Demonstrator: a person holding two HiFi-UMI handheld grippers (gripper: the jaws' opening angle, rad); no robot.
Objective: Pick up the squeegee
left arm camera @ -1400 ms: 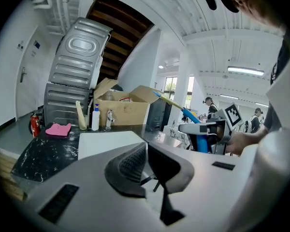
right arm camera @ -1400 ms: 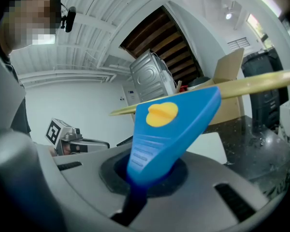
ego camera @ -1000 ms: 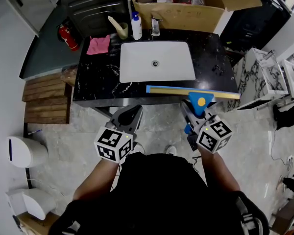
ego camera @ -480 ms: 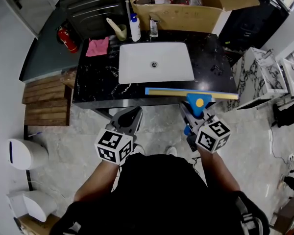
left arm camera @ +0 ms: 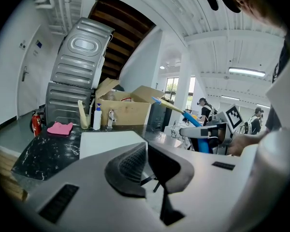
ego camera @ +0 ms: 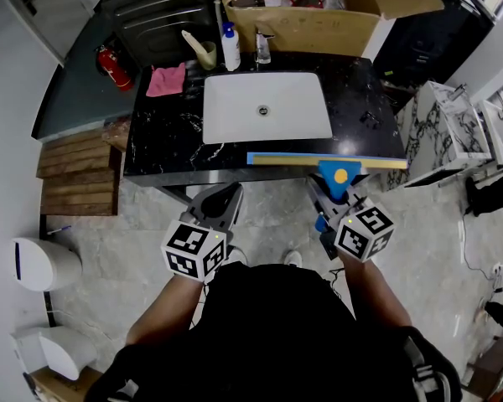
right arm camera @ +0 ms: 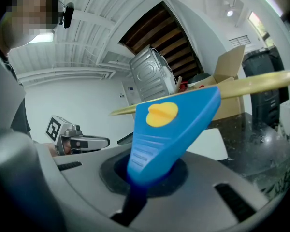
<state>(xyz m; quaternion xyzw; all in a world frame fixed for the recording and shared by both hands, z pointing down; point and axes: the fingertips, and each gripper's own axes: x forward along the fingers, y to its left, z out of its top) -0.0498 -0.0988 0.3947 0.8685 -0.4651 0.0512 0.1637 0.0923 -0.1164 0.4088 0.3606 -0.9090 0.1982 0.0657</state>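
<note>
A: Above the front edge of the black marble countertop (ego camera: 168, 136): one squeegee (ego camera: 335, 166), with a blue plastic wedge handle, a round yellow button and a long blue-and-tan blade.
B: Orientation?
A: Blade crosswise, left to right; handle towards the person. Held by right gripper (ego camera: 329, 201), jaws pinching the handle. Alongside, left gripper (ego camera: 222, 199), jaws pressed together, empty.

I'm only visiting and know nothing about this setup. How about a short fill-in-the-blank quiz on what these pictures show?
1. The right hand-held gripper is shut on the ____ of the squeegee.
2. That blue part carries a ____ knob.
3. The cloth left of the sink is ____.
4. The left hand-held gripper holds ____.

Missing words: handle; yellow; pink; nothing.
</note>
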